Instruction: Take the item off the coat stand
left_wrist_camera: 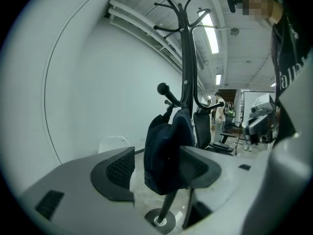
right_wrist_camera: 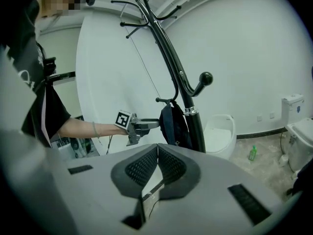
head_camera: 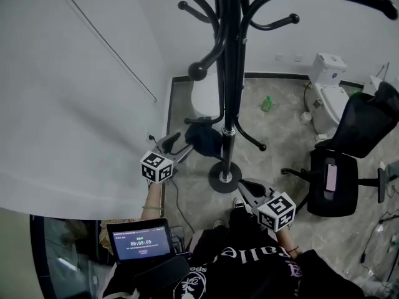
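A black coat stand (head_camera: 228,73) rises from a round base (head_camera: 224,177). A dark blue bag (head_camera: 204,139) hangs from one of its low hooks. My left gripper (head_camera: 181,146) is at the bag's left side, level with it. In the left gripper view the jaws (left_wrist_camera: 157,156) stand wide open with the bag (left_wrist_camera: 166,151) filling the gap at their tips, and the pads do not press on it. My right gripper (head_camera: 248,186) is lower right of the pole, and its jaws (right_wrist_camera: 157,150) are shut on nothing. The right gripper view shows the left gripper (right_wrist_camera: 146,125) beside the bag (right_wrist_camera: 174,126).
A black office chair (head_camera: 340,167) stands to the right. A white toilet (head_camera: 327,89) and a green bottle (head_camera: 267,103) are behind the stand, and a white seat (head_camera: 202,95) is beside the pole. A white curved wall (head_camera: 81,104) runs close on the left. A tablet (head_camera: 140,240) hangs at the person's front.
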Motion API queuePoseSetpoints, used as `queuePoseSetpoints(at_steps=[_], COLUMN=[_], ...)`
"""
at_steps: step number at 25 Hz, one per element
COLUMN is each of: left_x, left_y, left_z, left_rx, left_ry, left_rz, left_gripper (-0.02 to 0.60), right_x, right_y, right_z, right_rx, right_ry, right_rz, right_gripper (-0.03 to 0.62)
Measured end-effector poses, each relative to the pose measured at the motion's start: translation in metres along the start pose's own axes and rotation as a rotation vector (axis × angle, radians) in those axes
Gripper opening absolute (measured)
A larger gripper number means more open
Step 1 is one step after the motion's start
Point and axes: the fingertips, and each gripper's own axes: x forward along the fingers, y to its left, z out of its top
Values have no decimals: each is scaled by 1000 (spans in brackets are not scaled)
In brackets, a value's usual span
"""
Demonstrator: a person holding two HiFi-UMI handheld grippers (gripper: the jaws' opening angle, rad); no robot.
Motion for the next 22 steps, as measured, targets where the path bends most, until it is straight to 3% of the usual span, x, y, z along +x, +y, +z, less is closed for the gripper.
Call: queuePoseSetpoints(at_steps=[5, 9, 10, 12, 16, 22], left_x=[27, 46, 48, 49, 40, 14], left_y=[4, -3, -7, -13, -21, -8], left_z=[1, -7, -9, -10, -3, 16], left_rx=[-6, 1, 1, -5, -72, -141], left_ry=[23, 88, 100, 103, 33, -73], left_rz=[-66, -114, -125, -136, -133, -40], left_gripper=[273, 269, 238, 81, 28, 21], right_x=[13, 13, 13, 12, 8, 6], right_y=[-13, -20, -22, -25, -28, -24], right_z=[15, 13, 11, 8, 3, -4], right_rx=[-31, -26, -24, -21, -11, 6], right_ry=[14, 30, 35, 42, 42, 46], right_rz=[43, 51, 50, 47, 39, 42], right_gripper=[17, 17, 17, 17, 17, 17])
